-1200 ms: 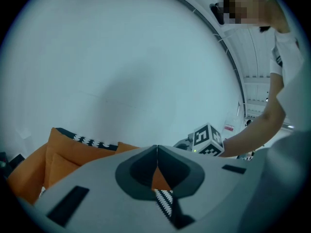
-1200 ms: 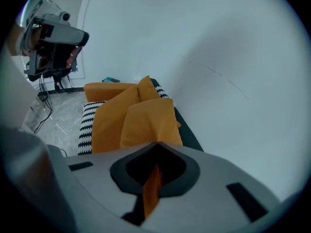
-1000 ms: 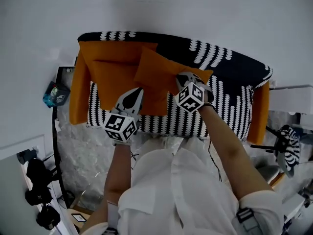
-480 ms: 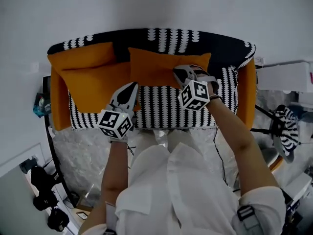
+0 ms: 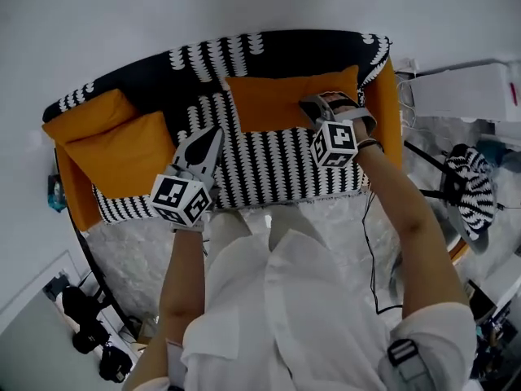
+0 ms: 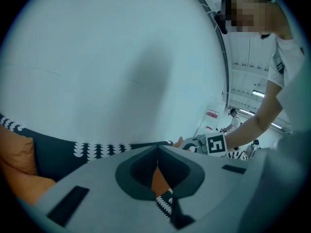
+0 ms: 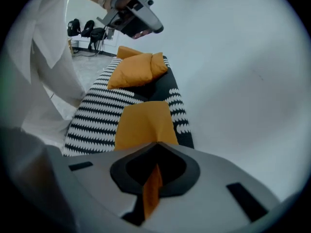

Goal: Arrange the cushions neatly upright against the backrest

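An orange cushion (image 5: 281,100) leans against the backrest near the right end of the black-and-white sofa (image 5: 269,161). My right gripper (image 5: 312,104) is shut on the cushion's right edge. In the right gripper view, orange fabric is pinched between the jaws and the cushion (image 7: 143,123) stretches ahead. My left gripper (image 5: 213,134) is shut over the seat, just left of that cushion's lower corner. Only a sliver of orange shows past the left gripper's (image 6: 158,149) closed tips. Two more orange cushions (image 5: 89,116) (image 5: 122,157) lie stacked at the sofa's left end.
Orange armrests close off the sofa's right end (image 5: 393,96) and left end (image 5: 69,194). A white box (image 5: 464,88) and a striped stool (image 5: 468,194) stand to the right. Camera gear (image 5: 89,332) sits on the floor at lower left. A cable (image 5: 370,243) trails by my right leg.
Both grippers and the held cushion have travelled right along the sofa, from the middle to near the right armrest. The left gripper's tip has come off the cushion's lower edge.
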Tool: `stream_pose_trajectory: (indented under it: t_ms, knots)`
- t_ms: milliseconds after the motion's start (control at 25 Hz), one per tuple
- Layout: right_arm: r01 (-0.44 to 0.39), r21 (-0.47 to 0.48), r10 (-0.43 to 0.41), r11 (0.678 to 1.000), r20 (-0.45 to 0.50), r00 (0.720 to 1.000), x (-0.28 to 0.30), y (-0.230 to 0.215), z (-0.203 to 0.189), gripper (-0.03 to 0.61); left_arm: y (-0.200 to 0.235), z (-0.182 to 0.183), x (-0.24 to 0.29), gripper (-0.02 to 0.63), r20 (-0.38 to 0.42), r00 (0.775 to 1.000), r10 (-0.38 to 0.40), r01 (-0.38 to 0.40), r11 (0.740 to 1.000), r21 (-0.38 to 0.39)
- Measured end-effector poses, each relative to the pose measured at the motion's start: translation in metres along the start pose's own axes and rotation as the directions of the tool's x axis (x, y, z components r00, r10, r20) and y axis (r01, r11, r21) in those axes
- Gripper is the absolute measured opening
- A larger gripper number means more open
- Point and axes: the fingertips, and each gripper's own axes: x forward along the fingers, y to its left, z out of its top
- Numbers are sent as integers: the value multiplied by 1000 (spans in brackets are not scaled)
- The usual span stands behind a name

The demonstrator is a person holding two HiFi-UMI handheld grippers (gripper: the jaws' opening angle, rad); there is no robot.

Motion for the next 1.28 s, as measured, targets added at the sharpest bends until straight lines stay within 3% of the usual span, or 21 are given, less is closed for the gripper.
stream_pose_trajectory:
  t_ms: [280,560,920,1080,1280]
  knots:
    - [10,-26,-12,1000,-82,997,22,-4,-113,12,-37,-4,70,17,-90,994,-67,70,997,34]
    - [-15,-35,9,999,-144,990,74,8,-190,12,-61,-22,117,15,-201,973,-110,122,991,47]
    - [-39,112,72,993,-301,951,133,38,-275,12,-56,-49,153,15,-266,960,-83,93,995,28]
    - [-41,176,102,983,-354,930,140,44,-298,15,-55,-53,154,15,-279,957,-80,88,996,16]
    - [-45,212,122,976,-363,924,146,40,-290,20,-40,-47,149,15,-262,962,-69,71,997,-3]
